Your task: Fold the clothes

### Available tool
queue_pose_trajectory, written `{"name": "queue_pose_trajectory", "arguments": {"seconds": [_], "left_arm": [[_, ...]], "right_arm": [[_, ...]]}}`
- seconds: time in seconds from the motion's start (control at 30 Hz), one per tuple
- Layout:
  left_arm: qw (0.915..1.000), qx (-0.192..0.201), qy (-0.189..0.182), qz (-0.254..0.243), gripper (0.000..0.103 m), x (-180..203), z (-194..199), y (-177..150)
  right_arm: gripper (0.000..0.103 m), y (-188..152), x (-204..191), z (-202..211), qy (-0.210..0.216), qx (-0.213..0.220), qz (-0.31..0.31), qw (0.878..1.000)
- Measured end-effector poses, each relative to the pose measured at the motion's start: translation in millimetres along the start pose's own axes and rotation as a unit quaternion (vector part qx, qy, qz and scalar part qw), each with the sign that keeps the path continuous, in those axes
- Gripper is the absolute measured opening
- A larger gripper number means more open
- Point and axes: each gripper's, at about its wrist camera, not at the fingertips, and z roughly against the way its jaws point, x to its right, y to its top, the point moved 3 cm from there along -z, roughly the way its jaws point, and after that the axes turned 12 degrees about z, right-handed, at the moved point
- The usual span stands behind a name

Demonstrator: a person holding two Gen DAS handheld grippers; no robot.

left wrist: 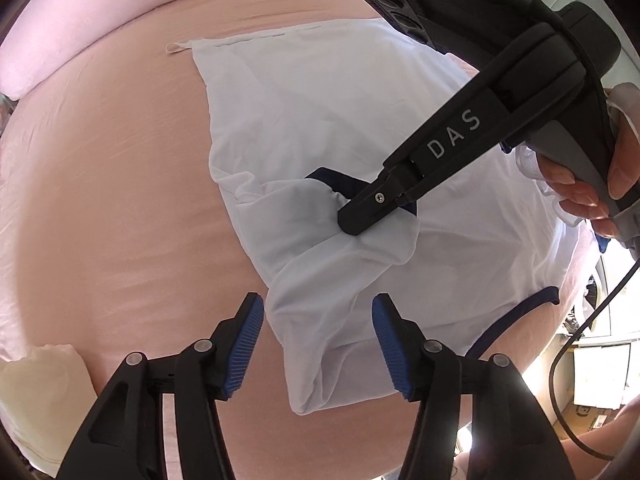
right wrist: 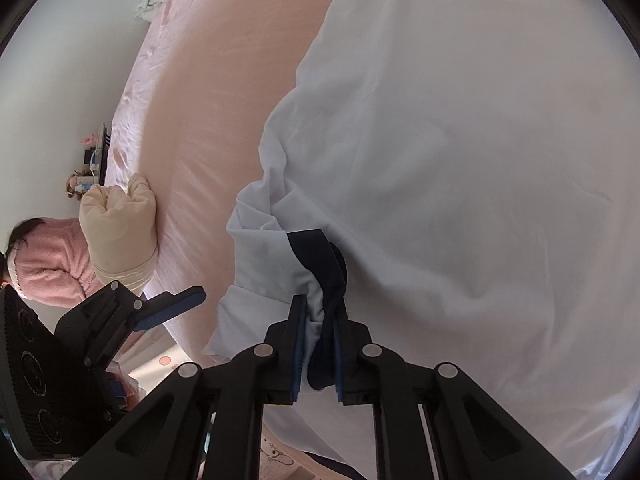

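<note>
Garment: white thin-fabric shirt with navy sleeve cuffs [left wrist: 320, 120] lies spread on the pink-sheeted bed [left wrist: 100, 200], one sleeve bunched toward the middle.
Right tool [right wrist: 320, 344]: closed on the navy cuff [right wrist: 316, 256] and the white cloth beside it; pitched steeply down, a hand [left wrist: 592, 184] on its grip.
Left tool [left wrist: 318, 344]: jaws apart, nothing pinched; sleeve fold lies between them, untouched; points nearly straight down.
Step, as judged: folding the sleeve inward.
Doing it well: keep the cuff pinch firm, lay sleeve flat across body, let the left tool steady the fold edge.
</note>
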Motion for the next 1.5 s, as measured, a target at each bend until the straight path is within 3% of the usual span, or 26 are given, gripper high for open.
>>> {"name": "queue_pose_trajectory", "arguments": {"seconds": [0.27, 0.37, 0.43, 0.47, 0.5, 0.57, 0.6, 0.67, 0.9, 0.97, 1.07, 1.1, 1.2, 1.37, 1.5], "left_arm": [[0.9982, 0.038, 0.002, -0.046, 0.054, 31, -11, -2], [0.998, 0.046, 0.003, -0.043, 0.054, -8, 32, 4], [0.9979, 0.052, -0.002, -0.038, 0.054, -11, 31, 3], [0.9981, 0.052, -0.003, -0.032, 0.05, -13, 29, 11], [0.9983, 0.052, -0.003, -0.027, 0.034, -14, 28, 19], [0.9985, 0.047, -0.022, -0.014, 0.012, -18, 27, 18], [0.9985, 0.045, -0.032, -0.007, 0.012, -19, 27, 17], [0.9942, 0.03, -0.102, 0.017, 0.012, -24, 30, 14], [0.9889, -0.005, -0.139, 0.053, 0.012, -33, 23, 10], [0.9857, -0.016, -0.155, 0.064, 0.012, -34, 21, 10], [0.9857, -0.023, -0.154, 0.064, 0.012, -33, 16, 9], [0.9856, -0.026, -0.154, 0.064, 0.012, -31, 16, 8], [0.9864, -0.025, -0.151, 0.059, 0.012, -27, 16, 5], [0.9923, -0.013, -0.116, 0.044, 0.012, -19, 26, 3], [0.9993, -0.013, -0.035, 0.006, 0.013, -11, 42, 3]], "right_arm": [[0.008, 4, -11, 22, 0.025, 0.023, 0.0, 0.999], [0.008, 5, -10, 31, 0.028, 0.03, -0.006, 0.999], [0.008, 5, -11, 31, 0.035, 0.031, -0.014, 0.999], [0.008, 4, -11, 31, 0.043, 0.027, -0.017, 0.999], [0.008, 4, -11, 31, 0.046, 0.028, -0.021, 0.998], [0.008, 2, -12, 30, 0.05, 0.024, -0.021, 0.998], [0.008, 2, -12, 30, 0.048, 0.026, -0.023, 0.998], [0.008, 0, -9, 30, 0.047, 0.026, -0.03, 0.998], [0.008, -3, -9, 23, 0.037, -0.005, -0.016, 0.999], [0.008, -2, -10, 20, 0.015, -0.017, -0.002, 1.0], [0.01, 0, -9, 18, -0.007, -0.022, 0.013, 1.0], [0.017, 1, -9, 18, -0.014, -0.022, 0.019, 1.0], [0.051, 7, -15, 20, -0.055, -0.011, 0.066, 0.996], [0.053, 19, -39, 13, -0.079, -0.022, 0.162, 0.983], [0.053, 29, -48, 1, -0.104, -0.042, 0.198, 0.974]]}}
